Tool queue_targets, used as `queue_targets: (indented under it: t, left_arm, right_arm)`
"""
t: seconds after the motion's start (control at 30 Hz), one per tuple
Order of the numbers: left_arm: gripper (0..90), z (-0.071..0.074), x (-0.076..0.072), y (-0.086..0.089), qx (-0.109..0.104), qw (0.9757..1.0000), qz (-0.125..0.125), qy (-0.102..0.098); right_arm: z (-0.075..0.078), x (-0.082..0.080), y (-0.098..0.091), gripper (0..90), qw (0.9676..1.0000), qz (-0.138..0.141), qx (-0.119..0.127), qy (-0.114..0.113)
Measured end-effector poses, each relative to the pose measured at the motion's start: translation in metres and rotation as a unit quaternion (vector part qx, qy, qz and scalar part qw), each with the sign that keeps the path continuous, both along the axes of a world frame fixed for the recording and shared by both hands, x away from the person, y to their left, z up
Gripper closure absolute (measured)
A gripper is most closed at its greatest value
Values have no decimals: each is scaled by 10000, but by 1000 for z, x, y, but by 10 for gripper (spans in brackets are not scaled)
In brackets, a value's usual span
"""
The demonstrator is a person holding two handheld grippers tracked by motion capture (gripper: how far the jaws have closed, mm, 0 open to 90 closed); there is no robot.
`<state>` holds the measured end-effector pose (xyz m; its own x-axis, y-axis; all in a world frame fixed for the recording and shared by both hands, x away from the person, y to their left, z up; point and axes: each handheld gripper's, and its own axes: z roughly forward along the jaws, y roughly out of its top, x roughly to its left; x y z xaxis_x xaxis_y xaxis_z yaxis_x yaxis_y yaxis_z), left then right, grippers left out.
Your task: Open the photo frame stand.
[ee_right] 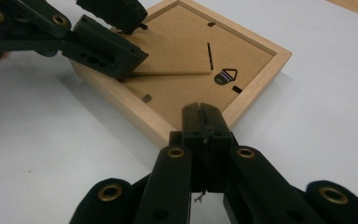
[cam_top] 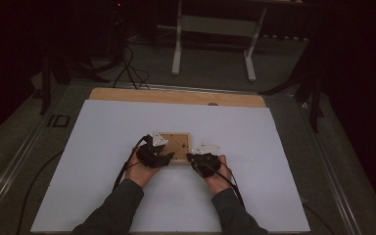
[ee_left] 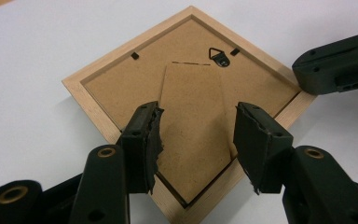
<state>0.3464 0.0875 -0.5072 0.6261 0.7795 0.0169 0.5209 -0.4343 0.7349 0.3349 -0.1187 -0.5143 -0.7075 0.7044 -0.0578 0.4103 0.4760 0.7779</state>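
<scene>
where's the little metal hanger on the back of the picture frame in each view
High view: too small to tell; the picture frame lies mid-sheet between the two grippers.
Left gripper view: the metal hanger sits upper centre-right, near the frame's far corner.
Right gripper view: the hanger sits centre-right, just above the shut jaws of the right gripper.
Shared landmark: the brown fold-out stand on the backing, beside the hanger.

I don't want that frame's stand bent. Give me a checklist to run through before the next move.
1. Picture frame lies face down, back up: ok.
2. Left gripper open, fold-out stand between its jaws: ok.
3. Pads pressing on the stand: cannot tell.
4. Right gripper shut, its tip at the frame's near corner: ok.
5. Whether that tip touches the corner: cannot tell.
6. Hanging hook away from both grippers: ok.
</scene>
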Motion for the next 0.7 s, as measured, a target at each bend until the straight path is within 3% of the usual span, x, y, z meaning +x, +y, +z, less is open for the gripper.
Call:
queue_targets:
  t: [0.3, 0.33, 0.43, 0.7]
  left_arm:
    - [496, -1, 3, 2, -44, 10000, 24, 56]
    - [496, -3, 3, 1, 60, 9999, -3, 85]
    - [494, -4, 3, 0, 96, 9999, 1, 79]
    - [495, -5, 3, 3, -32, 9999, 17, 165]
  right_arm:
    - [0, 0, 0, 898, 10000, -18, 8, -12]
    - [0, -1, 0, 898, 10000, -20, 11, -15]
    - [-1, -1, 0, 898, 10000, -19, 11, -26]
    - [-1, -1, 0, 898, 10000, -25, 15, -36]
